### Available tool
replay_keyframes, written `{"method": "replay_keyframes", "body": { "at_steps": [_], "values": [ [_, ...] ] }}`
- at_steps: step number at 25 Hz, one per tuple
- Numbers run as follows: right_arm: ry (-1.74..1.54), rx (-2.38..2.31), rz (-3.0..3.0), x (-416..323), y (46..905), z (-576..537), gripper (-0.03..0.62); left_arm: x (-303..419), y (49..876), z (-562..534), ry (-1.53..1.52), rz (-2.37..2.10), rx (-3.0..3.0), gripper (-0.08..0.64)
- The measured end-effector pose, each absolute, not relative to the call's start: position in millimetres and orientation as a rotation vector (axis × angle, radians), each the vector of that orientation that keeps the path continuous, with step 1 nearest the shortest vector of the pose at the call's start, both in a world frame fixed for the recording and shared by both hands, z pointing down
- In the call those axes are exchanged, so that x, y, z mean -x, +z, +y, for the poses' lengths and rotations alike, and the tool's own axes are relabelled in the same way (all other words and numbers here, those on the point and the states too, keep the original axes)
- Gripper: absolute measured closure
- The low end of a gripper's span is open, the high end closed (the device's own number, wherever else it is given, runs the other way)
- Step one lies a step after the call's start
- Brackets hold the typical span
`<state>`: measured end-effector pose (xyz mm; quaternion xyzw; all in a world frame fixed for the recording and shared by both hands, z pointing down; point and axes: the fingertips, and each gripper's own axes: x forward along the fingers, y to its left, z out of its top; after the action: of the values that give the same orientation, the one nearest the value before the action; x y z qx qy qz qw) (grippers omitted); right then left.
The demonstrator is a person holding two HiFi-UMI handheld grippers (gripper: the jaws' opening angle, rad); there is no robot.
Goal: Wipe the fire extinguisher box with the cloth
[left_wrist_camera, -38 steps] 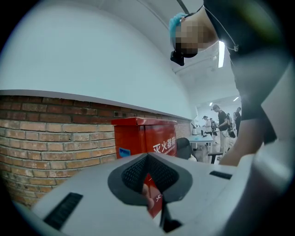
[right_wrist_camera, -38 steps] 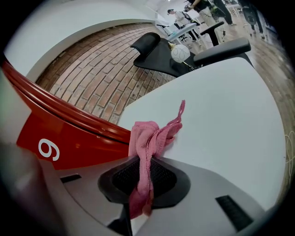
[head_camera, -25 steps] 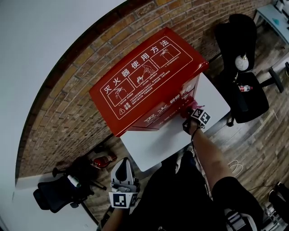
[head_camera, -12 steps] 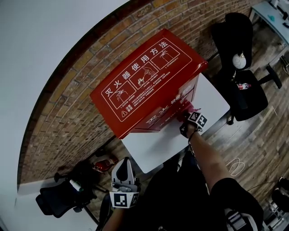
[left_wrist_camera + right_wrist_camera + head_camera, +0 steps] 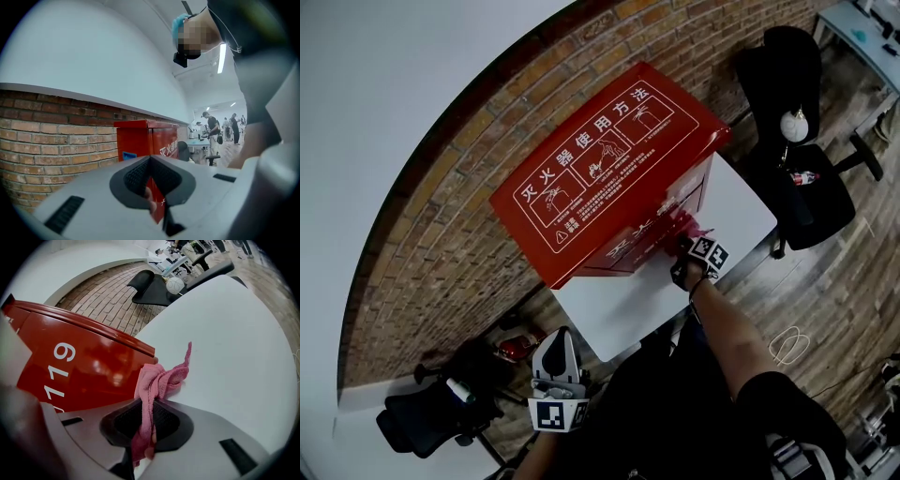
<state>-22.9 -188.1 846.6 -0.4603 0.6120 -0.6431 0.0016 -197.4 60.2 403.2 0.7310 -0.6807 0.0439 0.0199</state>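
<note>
The red fire extinguisher box [image 5: 609,173] stands on a white table [image 5: 741,206] against a brick wall; white diagrams and characters cover its top. My right gripper [image 5: 686,246] is shut on a pink cloth [image 5: 157,383] and presses it against the lower front face of the box [image 5: 79,366], near the bottom edge. The cloth [image 5: 694,225] shows as a small pink patch in the head view. My left gripper [image 5: 555,370] hangs low at the person's side, away from the table, jaws together with nothing held. In the left gripper view, the box [image 5: 147,140] is seen from afar.
A brick wall [image 5: 441,244] runs behind the box. A black office chair [image 5: 806,197] with a white ball stands right of the table. Another black chair [image 5: 431,412] and a red object lie on the wooden floor at lower left. People stand far off in the room.
My right gripper with the pink cloth has slid slightly left and down along the front face of the box. The left gripper has stayed in place.
</note>
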Motion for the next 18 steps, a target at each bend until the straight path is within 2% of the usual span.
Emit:
{"method": "replay_keyframes", "body": {
  "at_steps": [18],
  "values": [
    [-1.886, 1.227, 1.896, 22.3, 798.9, -192.9, 0.525, 188.1, 411.3, 55.2, 0.152, -2.021, -2.329, 0.522]
  ]
}}
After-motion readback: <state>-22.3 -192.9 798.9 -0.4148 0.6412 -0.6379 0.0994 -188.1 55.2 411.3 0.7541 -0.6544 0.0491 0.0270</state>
